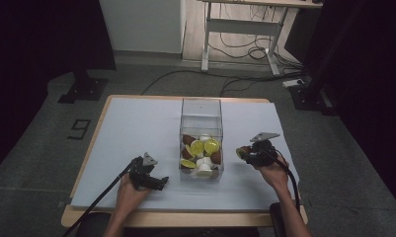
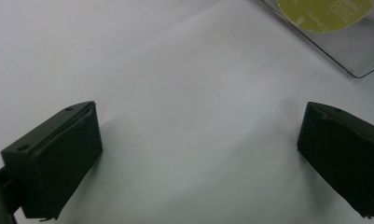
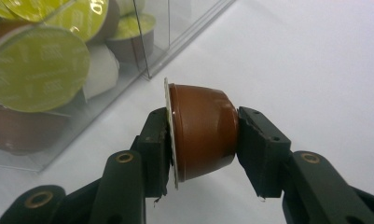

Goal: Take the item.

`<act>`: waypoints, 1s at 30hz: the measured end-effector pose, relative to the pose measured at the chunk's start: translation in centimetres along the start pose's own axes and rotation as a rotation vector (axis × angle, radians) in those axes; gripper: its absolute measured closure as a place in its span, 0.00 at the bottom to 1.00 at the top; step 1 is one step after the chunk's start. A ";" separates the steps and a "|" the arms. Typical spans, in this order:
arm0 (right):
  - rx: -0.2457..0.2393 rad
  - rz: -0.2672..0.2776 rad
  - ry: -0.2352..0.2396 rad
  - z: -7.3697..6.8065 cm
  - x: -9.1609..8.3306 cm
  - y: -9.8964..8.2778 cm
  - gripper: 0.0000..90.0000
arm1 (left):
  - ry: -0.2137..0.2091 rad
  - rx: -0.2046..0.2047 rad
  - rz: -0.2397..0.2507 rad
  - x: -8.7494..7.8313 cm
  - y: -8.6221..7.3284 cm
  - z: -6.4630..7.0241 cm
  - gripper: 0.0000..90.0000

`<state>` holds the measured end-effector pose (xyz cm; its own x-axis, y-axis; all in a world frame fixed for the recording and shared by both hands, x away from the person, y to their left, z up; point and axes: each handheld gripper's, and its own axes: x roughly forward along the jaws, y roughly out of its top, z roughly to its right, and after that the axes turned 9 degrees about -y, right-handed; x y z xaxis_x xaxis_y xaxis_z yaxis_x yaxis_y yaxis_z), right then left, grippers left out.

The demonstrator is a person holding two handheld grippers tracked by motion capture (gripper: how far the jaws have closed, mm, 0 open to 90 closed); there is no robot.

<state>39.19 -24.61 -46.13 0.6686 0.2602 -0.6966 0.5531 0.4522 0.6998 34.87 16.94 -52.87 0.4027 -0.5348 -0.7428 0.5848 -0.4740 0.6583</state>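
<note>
High view, left to right: left gripper [image 1: 162,183] rests on the mat left of the box [image 1: 201,111], jaws spread wide, empty, parked clear. Right gripper [image 1: 241,152] just right of the box pinches a brown capsule [image 3: 202,137] lid-to-base, likely so it can't roll.

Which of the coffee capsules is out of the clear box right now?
The brown capsule clamped in the right hand-held gripper, beside the clear box; the other capsules lie inside it.
</note>
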 end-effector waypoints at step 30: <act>-0.006 -0.106 0.026 -0.3 3.1 -1.9 0.61 | 0.000 0.001 0.000 0.0 0.0 0.0 0.00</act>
<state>40.09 -24.42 -49.65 0.5936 0.2328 -0.7703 0.6170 0.4830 0.6214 34.87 16.94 -52.87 0.4025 -0.5352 -0.7426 0.5842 -0.4744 0.6586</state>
